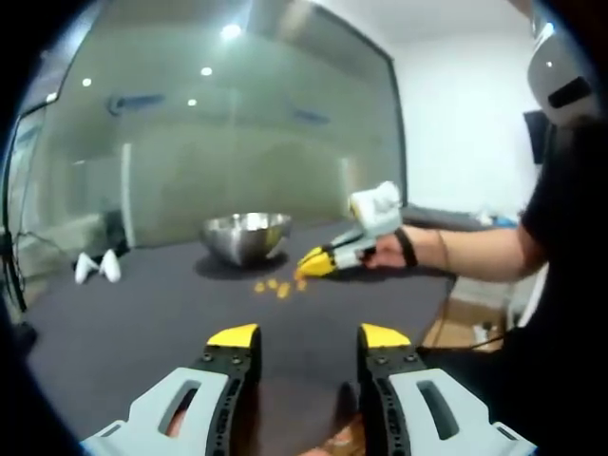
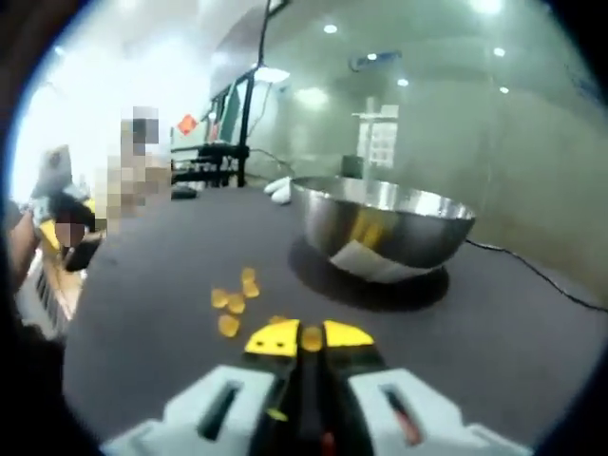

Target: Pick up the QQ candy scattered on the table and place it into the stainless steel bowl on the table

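Note:
A stainless steel bowl (image 1: 246, 235) (image 2: 385, 223) stands on a round dark mat on the dark table (image 1: 142, 323). Several orange-yellow QQ candies (image 1: 271, 285) (image 2: 231, 302) lie loose in front of it. In the right gripper view, my right gripper (image 2: 311, 338) is shut on one QQ candy (image 2: 311, 336), held between its yellow tips just above the table, near the loose ones. In the left gripper view that right gripper (image 1: 312, 266) hovers right of the candies, held by a hand. My left gripper (image 1: 309, 337) is open and holds nothing, well short of the candies.
Two small white objects (image 1: 98, 268) lie at the table's far left. A glass wall (image 1: 237, 142) runs behind the table. The person (image 1: 560, 285) stands at the table's right edge. A cable (image 2: 532, 271) crosses the table right of the bowl.

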The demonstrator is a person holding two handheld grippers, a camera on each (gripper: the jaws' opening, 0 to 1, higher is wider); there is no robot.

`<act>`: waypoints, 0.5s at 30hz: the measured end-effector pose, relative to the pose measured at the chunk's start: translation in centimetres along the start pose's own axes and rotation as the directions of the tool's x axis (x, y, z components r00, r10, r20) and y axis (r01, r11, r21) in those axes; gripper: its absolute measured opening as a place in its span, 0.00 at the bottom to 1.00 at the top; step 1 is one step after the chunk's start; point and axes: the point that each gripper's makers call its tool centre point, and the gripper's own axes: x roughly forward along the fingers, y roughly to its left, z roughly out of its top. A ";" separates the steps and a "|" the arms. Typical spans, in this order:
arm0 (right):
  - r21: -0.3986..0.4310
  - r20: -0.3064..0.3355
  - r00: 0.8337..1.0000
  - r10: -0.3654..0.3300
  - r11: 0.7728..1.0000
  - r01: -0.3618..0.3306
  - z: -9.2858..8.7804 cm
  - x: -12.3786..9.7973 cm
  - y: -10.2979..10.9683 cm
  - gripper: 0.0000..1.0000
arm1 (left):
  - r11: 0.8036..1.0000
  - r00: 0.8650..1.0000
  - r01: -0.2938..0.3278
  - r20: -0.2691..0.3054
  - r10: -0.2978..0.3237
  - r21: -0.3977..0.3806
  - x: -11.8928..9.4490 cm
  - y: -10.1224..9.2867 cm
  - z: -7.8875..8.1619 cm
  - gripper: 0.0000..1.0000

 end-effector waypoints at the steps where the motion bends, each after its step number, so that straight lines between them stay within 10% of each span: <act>1: -0.004 0.008 1.000 -0.007 1.000 0.007 0.3 -0.5 -0.1 0.09 | 1.000 1.000 0.002 0.001 -0.002 0.000 0.0 0.0 0.0 0.42; 15: 0.002 0.092 0.989 -0.119 0.993 0.119 3.4 -5.3 -2.7 0.09 | 0.999 0.999 0.036 0.000 -0.036 0.011 1.0 -0.9 0.1 0.42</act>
